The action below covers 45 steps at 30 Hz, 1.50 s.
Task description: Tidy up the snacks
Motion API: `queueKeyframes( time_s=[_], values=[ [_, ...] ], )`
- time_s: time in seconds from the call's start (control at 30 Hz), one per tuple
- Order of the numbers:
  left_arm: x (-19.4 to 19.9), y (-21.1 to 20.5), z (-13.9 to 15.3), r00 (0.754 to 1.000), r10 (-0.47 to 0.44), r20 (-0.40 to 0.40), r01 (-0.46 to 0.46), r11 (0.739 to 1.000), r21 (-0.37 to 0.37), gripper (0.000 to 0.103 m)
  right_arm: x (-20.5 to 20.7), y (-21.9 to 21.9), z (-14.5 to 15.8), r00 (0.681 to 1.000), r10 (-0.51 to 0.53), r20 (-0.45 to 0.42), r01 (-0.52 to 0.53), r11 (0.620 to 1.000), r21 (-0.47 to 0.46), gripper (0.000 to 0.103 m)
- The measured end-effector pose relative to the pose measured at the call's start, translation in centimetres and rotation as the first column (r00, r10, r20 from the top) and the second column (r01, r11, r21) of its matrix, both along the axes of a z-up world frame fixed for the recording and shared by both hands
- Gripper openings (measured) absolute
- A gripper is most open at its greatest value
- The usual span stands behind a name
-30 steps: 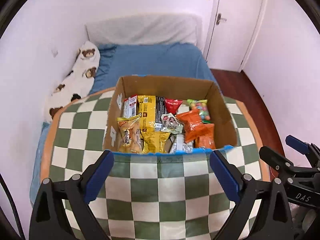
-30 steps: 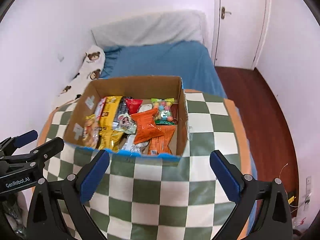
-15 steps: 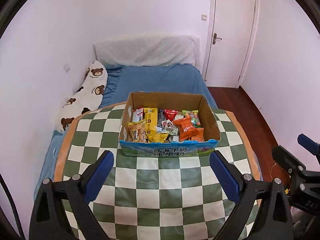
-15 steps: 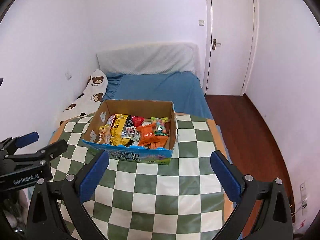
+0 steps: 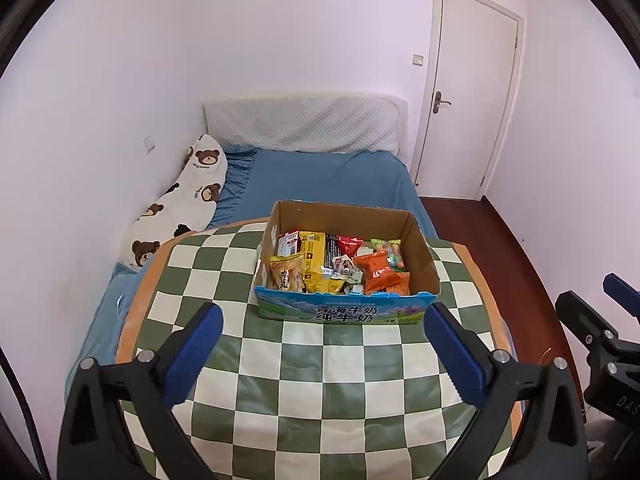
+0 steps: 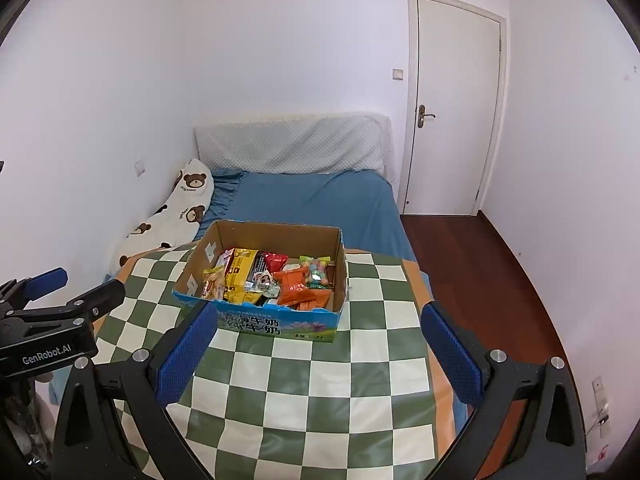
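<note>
An open cardboard box (image 5: 344,312) with a blue printed front stands on the checkered table (image 5: 320,380). It holds several snack packets: yellow (image 5: 314,258), orange (image 5: 378,270), red (image 5: 349,243) and others. The box also shows in the right wrist view (image 6: 280,324), with the orange packet (image 6: 298,286) inside. My left gripper (image 5: 323,344) is open and empty, held back from the box's front. My right gripper (image 6: 318,346) is open and empty, also short of the box. Each gripper shows at the edge of the other's view.
A bed with a blue sheet (image 5: 320,176) lies behind the table, with a bear-print pillow (image 5: 180,208) along the left wall. A white door (image 5: 468,100) and wooden floor (image 5: 500,240) are at the right. The table is round with an orange rim (image 5: 132,308).
Both grippers have pulled back and up from the box, which now looks smaller and farther. The box's blue front has come into view. Both grippers stay open.
</note>
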<state>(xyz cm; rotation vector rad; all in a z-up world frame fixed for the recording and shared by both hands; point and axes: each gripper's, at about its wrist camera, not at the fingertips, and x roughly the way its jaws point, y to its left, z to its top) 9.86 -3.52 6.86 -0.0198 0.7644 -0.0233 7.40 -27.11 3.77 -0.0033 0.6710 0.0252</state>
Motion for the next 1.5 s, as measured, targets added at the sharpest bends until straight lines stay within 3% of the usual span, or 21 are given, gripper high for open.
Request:
queueKeyframes(
  time_s=[0.4, 0.9, 1.5],
  values=[
    [4.1, -0.6, -2.7, 1.0, 0.029, -0.01, -0.028, 0.998, 0.059, 0.103, 5.8, 0.7, -4.4, 0.997, -0.009, -0.071, 0.01, 1.0, 0.02, 0.103],
    [11.0, -1.3, -8.8, 0.989, 0.049, -0.142, -0.037, 0.996, 0.087, 0.103, 14.0, -0.1, -10.1, 0.986, -0.067, -0.153, 0.064, 0.998, -0.026, 0.103],
    [12.4, -1.2, -9.8, 0.984, 0.053, -0.169, -0.043, 0.997, 0.061, 0.103, 16.0, 0.2, -11.7, 0.983, -0.078, -0.167, 0.071, 0.996, -0.046, 0.103]
  ],
)
